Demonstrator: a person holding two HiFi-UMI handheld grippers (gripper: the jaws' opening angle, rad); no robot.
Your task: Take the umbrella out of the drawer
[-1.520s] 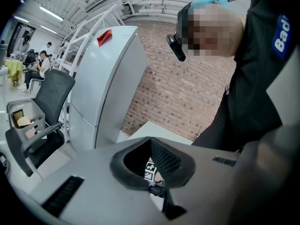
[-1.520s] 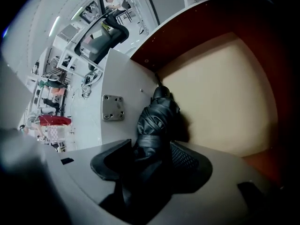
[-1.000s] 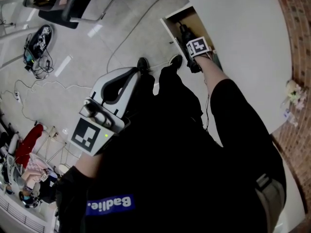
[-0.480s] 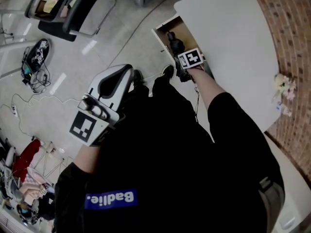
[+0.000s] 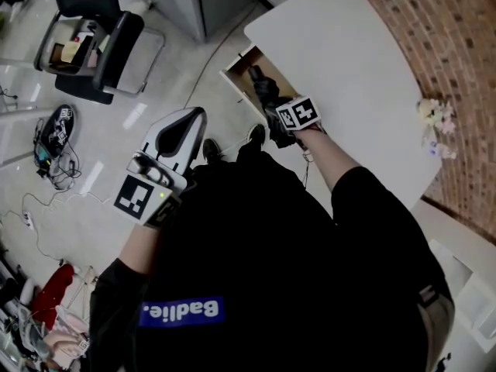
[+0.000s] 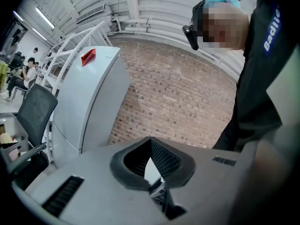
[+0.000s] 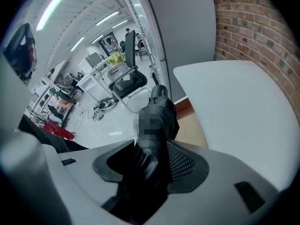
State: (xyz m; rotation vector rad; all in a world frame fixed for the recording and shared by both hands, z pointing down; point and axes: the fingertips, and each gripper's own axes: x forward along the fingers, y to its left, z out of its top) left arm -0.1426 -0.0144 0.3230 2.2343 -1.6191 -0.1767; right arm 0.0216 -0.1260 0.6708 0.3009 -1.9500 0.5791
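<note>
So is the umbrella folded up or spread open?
Folded: the black umbrella is a tight compact bundle, gripped between the fingers of the right gripper, by the open drawer.

1. Bright, even indoor light; strip lights glare overhead.
2. Pale reflections streak the floor.
3. Both gripper views bend strongly, with dark corners.
4. The umbrella reads black, nearly detailless, its near end soft.

White table, drawer open below. Floor: office chair, cables.
</note>
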